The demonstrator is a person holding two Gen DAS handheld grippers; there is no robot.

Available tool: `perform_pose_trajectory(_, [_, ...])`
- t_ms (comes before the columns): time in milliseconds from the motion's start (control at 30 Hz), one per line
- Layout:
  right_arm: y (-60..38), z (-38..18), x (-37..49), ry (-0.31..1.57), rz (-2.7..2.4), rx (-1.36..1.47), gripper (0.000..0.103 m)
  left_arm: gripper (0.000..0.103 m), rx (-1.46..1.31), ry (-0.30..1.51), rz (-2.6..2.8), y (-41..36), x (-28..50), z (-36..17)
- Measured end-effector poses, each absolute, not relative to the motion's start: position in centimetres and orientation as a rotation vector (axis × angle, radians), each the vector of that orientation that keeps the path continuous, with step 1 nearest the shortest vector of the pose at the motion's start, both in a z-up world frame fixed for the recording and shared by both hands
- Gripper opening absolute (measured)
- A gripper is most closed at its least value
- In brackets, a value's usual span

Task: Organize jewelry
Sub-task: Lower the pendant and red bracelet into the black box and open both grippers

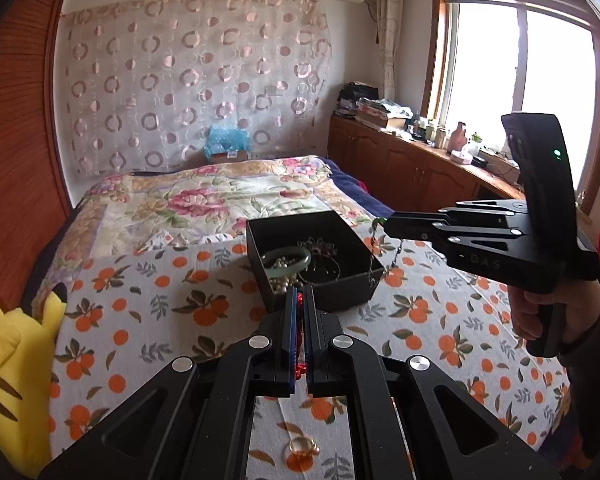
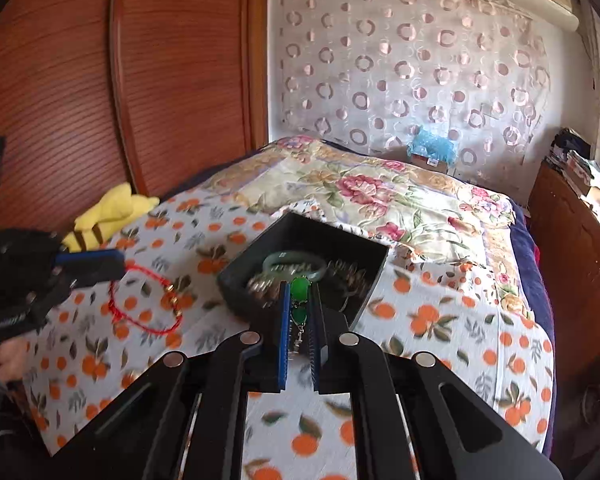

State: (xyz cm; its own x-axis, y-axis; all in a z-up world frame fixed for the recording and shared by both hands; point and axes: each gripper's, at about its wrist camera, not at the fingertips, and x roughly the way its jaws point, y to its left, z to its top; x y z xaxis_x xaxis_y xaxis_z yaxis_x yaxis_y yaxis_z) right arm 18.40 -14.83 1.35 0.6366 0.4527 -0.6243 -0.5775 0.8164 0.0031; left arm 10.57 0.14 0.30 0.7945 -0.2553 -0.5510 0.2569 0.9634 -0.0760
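On the orange-print sheet stands a black box (image 1: 324, 296) holding a green bangle (image 1: 307, 258), pearls and chains. My left gripper (image 1: 299, 294) is shut on a red string bracelet (image 2: 173, 300), whose loop hangs from its tips (image 2: 116, 266) just left of the box (image 2: 236, 284). My right gripper (image 2: 301, 286) is shut on a green pendant necklace (image 2: 299, 315) over the box's near edge. In the left wrist view the right gripper (image 1: 386, 224) is at the box's right corner, with the pendant (image 1: 377, 224) at its tip and the chain dangling below. A gold ring (image 1: 302, 446) lies on the sheet under my left gripper.
A yellow plush toy (image 1: 12, 360) lies at the bed's left edge by the wooden wardrobe (image 2: 180, 80). A floral quilt (image 1: 220, 196) covers the far bed. A hand (image 1: 540, 316) grips the right tool. A cluttered wooden cabinet (image 1: 420, 164) runs under the window.
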Motion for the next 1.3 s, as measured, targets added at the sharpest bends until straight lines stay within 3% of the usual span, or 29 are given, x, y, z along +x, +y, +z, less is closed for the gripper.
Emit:
perform_pose_trajectory(633, [-14.8,-1.1,24.2,0.709,0.533,-0.139,0.012,0.002,0.041,0.600,-0.243,-1.4,16.3,1.0])
perform_pose_trajectory(1133, [-17.0,-4.0,21.0,0.739,0.539,-0.150,0.015,0.002,0.070,0.630,-0.228,-3.6,20.8,0.2])
perform_pose_trajectory(1200, [-17.1,-4.3,20.1,0.740,0.550,-0.154,0.015,0.007,0.072,0.633,-0.227,-3.8,20.9,0.2])
perform_pose_trajectory(1300, [-17.2,-4.6,18.9,0.742,0.567,-0.167,0.015,0.026,0.075,0.641,-0.231,-3.9,20.6,0.0])
